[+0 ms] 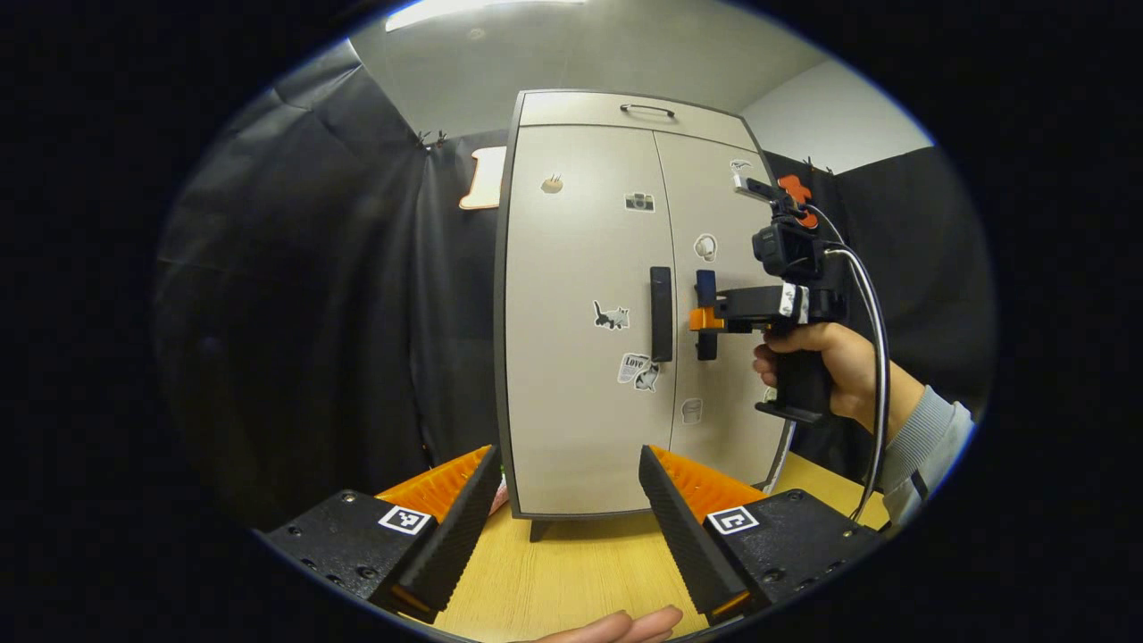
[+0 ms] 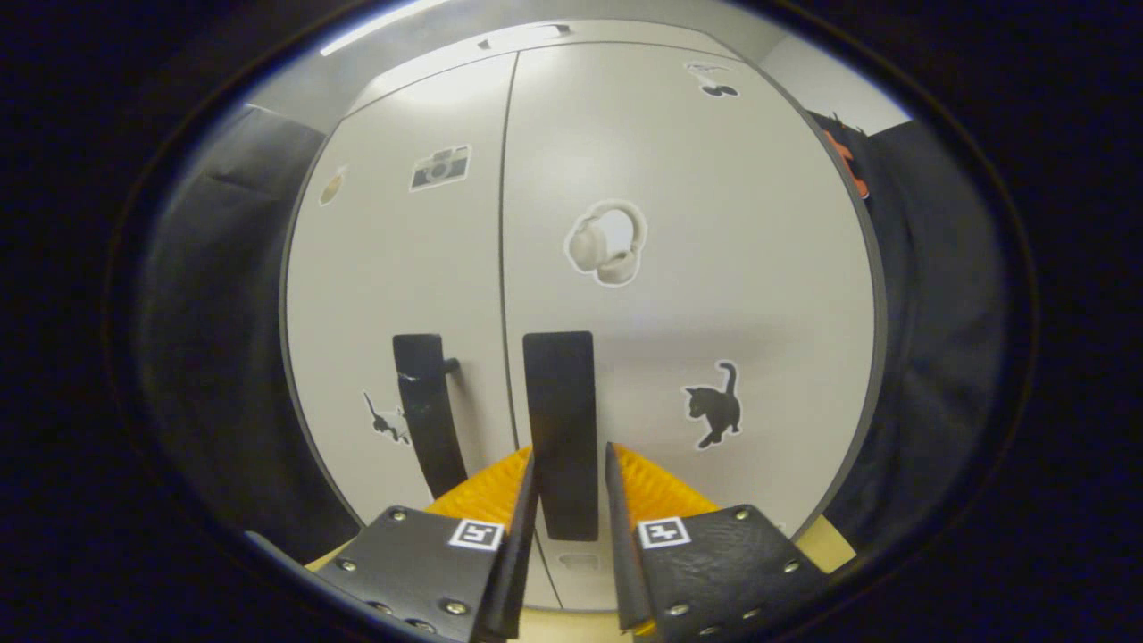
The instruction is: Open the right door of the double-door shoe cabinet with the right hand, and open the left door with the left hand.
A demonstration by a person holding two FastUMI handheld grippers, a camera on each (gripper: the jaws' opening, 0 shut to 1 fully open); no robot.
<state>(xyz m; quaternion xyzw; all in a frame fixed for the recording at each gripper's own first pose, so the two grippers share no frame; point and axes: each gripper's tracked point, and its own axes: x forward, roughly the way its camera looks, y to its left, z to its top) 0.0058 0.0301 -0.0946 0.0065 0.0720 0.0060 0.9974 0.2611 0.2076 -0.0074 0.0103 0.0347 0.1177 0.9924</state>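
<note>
- Black cloth walls close the booth around a wooden table [image 1: 571, 563], on which the shoe cabinet [image 1: 625, 304] stands with both doors shut.
- On the cabinet's right door [image 2: 705, 295], the right gripper [image 2: 567, 500] has its fingers narrowed around the right handle [image 2: 560, 429]; whether both actually press on it I cannot tell. If the hold is loose, the fingers could slip off during the pull.
- A straight pull instead of an arc around the hinge could drag or tip the cabinet.
- In front of the cabinet's left door [image 1: 585, 313], the left gripper [image 1: 567, 509] hangs wide open and empty, well apart from the left handle [image 1: 661, 313].
- Both handles sit just beside the centre seam, so the grippers could collide there.
</note>
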